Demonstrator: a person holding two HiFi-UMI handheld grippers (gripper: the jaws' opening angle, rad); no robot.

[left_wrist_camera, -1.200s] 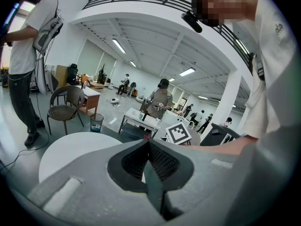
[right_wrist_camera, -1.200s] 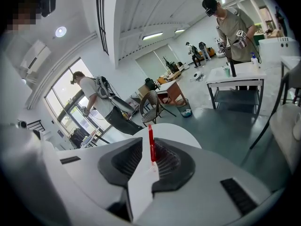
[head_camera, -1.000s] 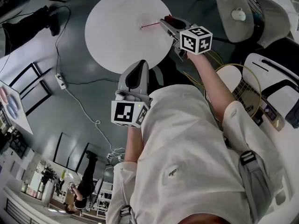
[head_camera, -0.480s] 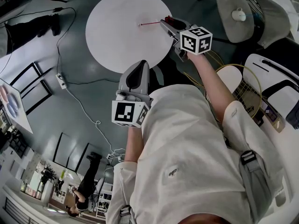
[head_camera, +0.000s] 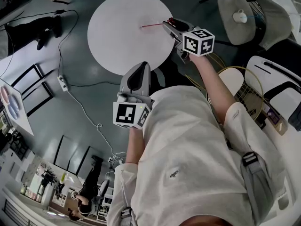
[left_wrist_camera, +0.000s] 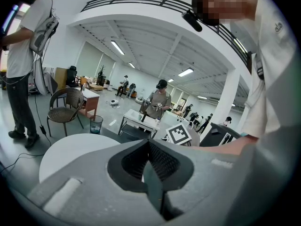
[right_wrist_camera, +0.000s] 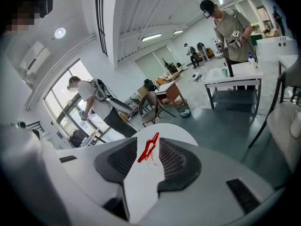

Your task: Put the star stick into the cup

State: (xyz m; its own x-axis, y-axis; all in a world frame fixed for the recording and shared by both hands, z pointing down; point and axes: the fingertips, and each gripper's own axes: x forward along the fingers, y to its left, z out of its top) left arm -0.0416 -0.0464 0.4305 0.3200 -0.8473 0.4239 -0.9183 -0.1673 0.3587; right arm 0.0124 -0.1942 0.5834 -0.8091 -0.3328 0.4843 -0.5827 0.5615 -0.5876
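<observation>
**Right gripper view.** The right gripper [right_wrist_camera: 148,138] had its jaws spread, and they had just been opening. The star stick [right_wrist_camera: 148,148] stood in the gap between them, at the tips. Only its head showed here: a flat, red, star-shaped piece with thin points, tilted. Neither pad visibly pressed on it. The white table [right_wrist_camera: 173,129] filled the rest of the gap and continued beyond the jaw tips.

**Head view.** This view showed what the right gripper view did not: the shaft of the star stick [head_camera: 150,26], a thin red line lying flat on the round table [head_camera: 122,36] and running straight out ahead of the right gripper [head_camera: 168,23]. The star's shape could not be made out here. The left gripper [head_camera: 141,67] hung near the table's edge, well apart from the stick.

**Left gripper view.** The left gripper [left_wrist_camera: 148,141] had its jaws pressed together at the tips, with nothing between them. The stick did not appear. Beyond the jaws lay the table's rim [left_wrist_camera: 70,149] and the right gripper's marker cube [left_wrist_camera: 181,134].
</observation>
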